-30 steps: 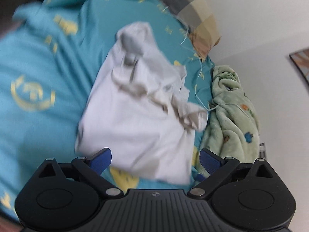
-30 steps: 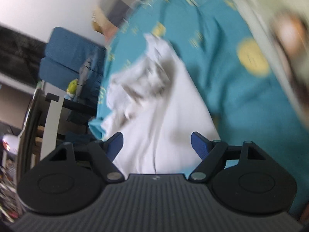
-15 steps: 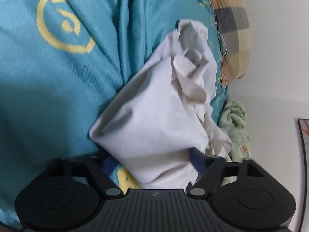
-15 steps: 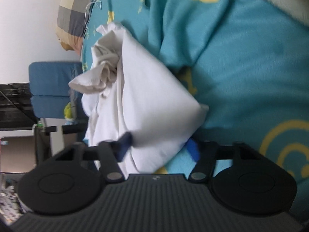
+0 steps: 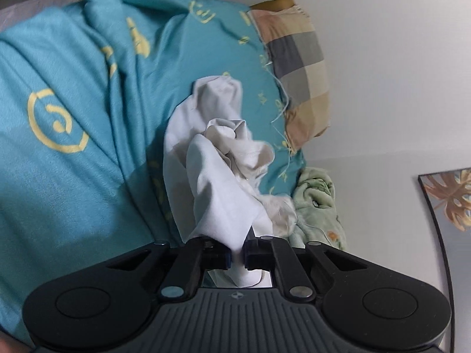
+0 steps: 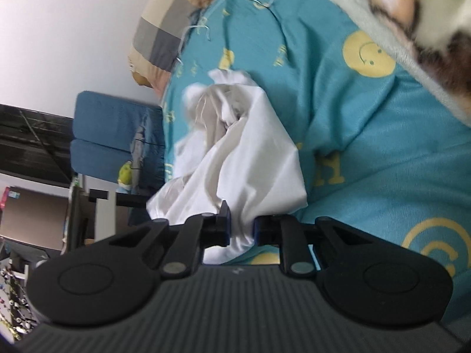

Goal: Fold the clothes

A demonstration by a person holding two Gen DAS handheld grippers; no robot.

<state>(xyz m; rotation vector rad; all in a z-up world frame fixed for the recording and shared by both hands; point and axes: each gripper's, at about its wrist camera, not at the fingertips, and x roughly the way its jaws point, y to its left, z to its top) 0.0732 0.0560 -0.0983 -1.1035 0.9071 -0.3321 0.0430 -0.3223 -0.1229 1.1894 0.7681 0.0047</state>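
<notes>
A crumpled white garment [image 5: 217,176] lies on a teal bedspread [image 5: 73,176] printed with yellow symbols. In the left wrist view my left gripper [image 5: 237,253] is shut on a bunched near edge of the cloth, which rises taut from between the blue pads. In the right wrist view the same white garment [image 6: 253,161] lies on the bedspread [image 6: 368,161]. The jaws of my right gripper [image 6: 241,229] are closing, and a fold of its other near edge is pinched between them. The far part of the garment is a loose heap.
A checked pillow [image 5: 300,64] [image 6: 164,29] lies at the head of the bed by the white wall. A pale green fleece blanket [image 5: 318,203] [image 6: 412,14] is bunched beside the garment. A blue chair [image 6: 112,135] stands off the bed's edge. A framed picture [image 5: 447,197] hangs on the wall.
Both grippers went from wide open around the garment's near edge to closed on it. The cloth, flat before, is now gathered and pulled up at both grips.
</notes>
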